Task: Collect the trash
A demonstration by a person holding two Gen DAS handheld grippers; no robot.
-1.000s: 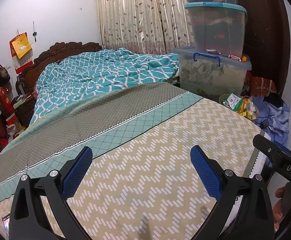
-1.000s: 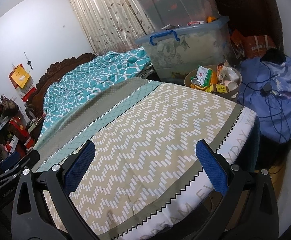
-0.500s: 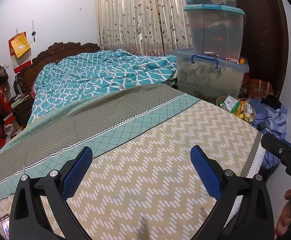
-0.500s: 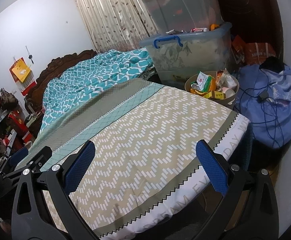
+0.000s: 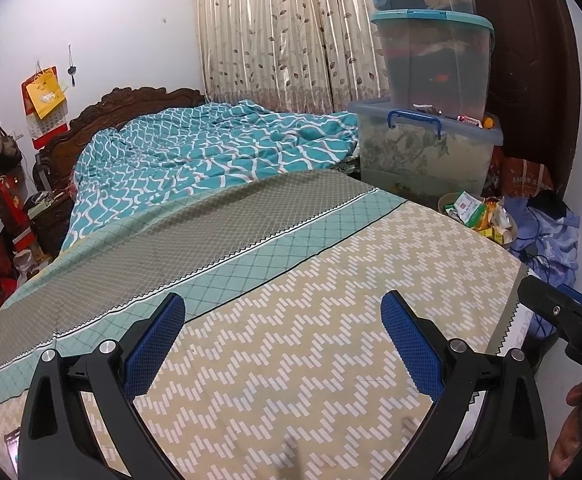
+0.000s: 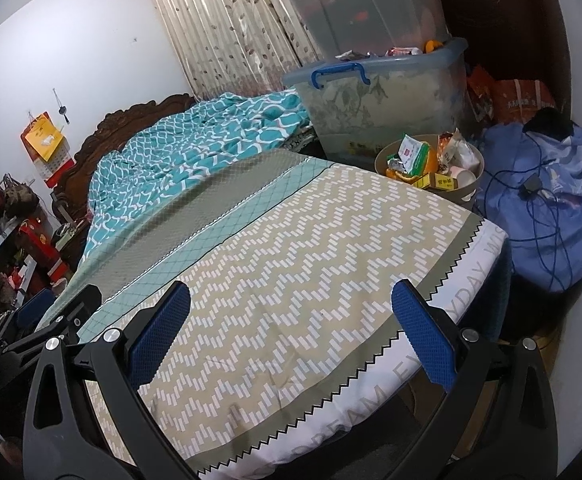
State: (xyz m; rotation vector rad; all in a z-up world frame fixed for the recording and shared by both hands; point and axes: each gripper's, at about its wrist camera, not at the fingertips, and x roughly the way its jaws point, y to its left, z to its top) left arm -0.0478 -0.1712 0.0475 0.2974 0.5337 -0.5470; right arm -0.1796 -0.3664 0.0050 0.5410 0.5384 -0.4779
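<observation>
Both tongs, left tongs (image 5: 283, 344) and right tongs (image 6: 291, 332), gape wide, empty, pulling back; waste bin (image 6: 473, 188) sits further ahead-right, nothing collected.

Matt woven cloth bedsheet (image 5: 291, 360), carved glossy wood headboard (image 5: 139, 98), translucent plastic storage bins (image 6: 387, 96), textured rubbery gripper pads (image 5: 411, 344).

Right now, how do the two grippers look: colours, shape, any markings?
Both are alike. The left gripper has two black plastic arms with triangular cut-outs and silver bolts; each finger carries a blue textured pad. The right gripper has the same build. In the left view its black side shows white letters, cut off at the edge. A bare hand holds it; no sleeve is visible.
</observation>
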